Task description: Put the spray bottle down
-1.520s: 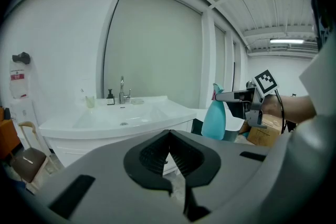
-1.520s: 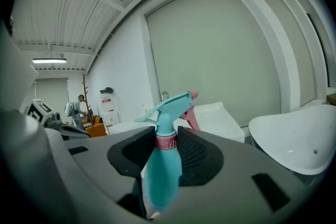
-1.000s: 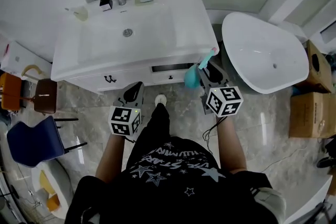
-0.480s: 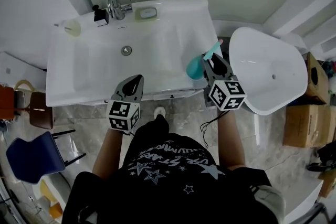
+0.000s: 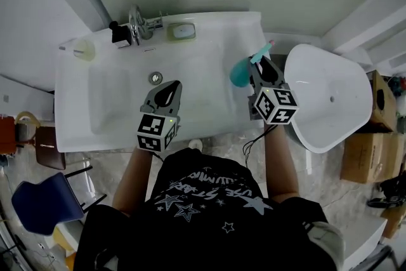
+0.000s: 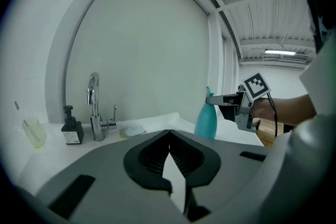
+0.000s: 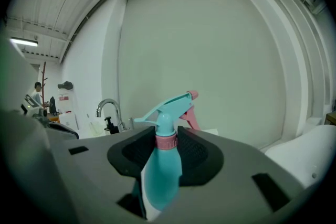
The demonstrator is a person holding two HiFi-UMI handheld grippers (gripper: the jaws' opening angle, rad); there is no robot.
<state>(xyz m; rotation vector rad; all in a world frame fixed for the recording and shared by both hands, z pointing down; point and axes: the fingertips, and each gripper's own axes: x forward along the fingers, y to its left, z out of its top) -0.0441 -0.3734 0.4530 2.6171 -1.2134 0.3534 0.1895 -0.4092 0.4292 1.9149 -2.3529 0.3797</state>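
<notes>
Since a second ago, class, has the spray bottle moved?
Yes. The spray bottle, in the right hand-held gripper, went from in front of the sink to above its right end.

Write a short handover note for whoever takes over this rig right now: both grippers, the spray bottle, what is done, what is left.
Left gripper: shut, empty, over the basin.
Right gripper: shut on the spray bottle at its neck, bottle upright above the right end of the counter.
Done: bottle is at the sink.
Left: lower it onto the counter, open the jaws, draw back.
</notes>
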